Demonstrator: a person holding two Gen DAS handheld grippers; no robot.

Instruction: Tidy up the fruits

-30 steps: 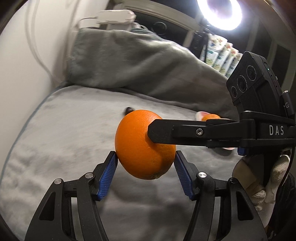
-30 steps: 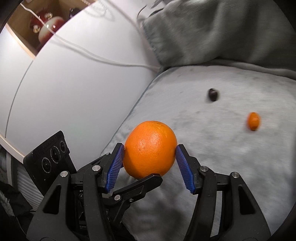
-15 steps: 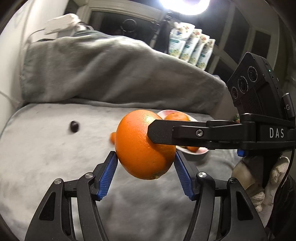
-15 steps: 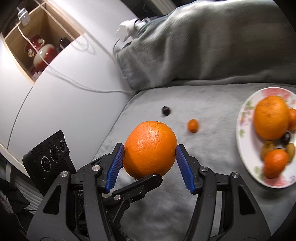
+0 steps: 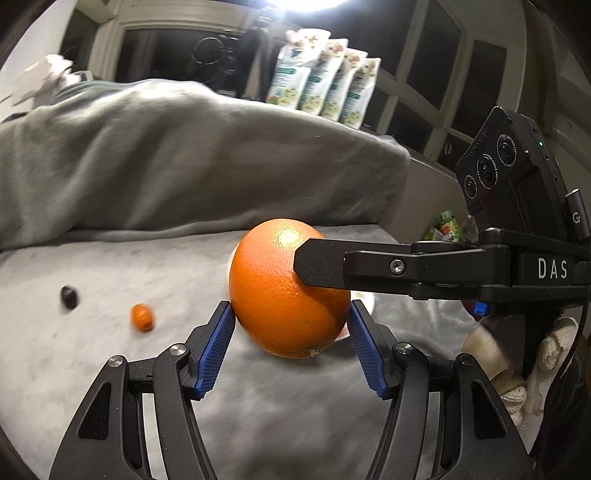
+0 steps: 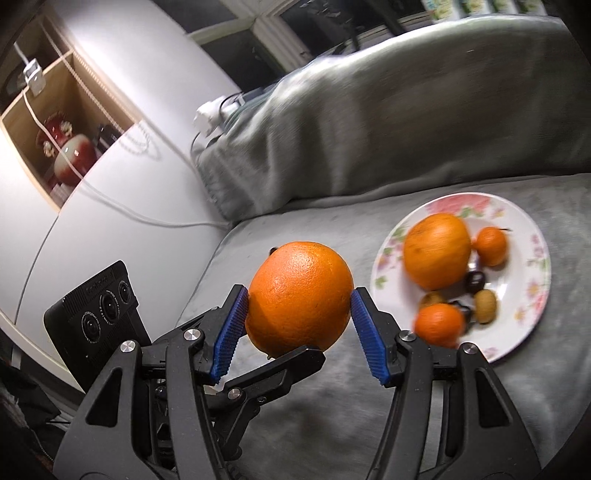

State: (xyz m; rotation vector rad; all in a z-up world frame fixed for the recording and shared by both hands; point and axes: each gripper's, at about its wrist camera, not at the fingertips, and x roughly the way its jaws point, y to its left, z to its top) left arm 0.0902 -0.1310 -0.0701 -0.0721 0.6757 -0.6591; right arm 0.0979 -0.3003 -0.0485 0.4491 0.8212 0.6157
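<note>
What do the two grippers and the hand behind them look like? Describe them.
Both the left gripper and the right gripper have black angular frames, silver screws and ribbed blue pads. Each carries a black three-lens camera box; one bears white "DAS" lettering. The hand wears a whitish knit glove.

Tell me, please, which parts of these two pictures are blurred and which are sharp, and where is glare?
Left wrist view: the held orange is sharp, the grey blanket and small orange fruit are motion-smeared, a bright lamp glares at the top edge. Right wrist view: the plate and its fruits are blurred.
</note>
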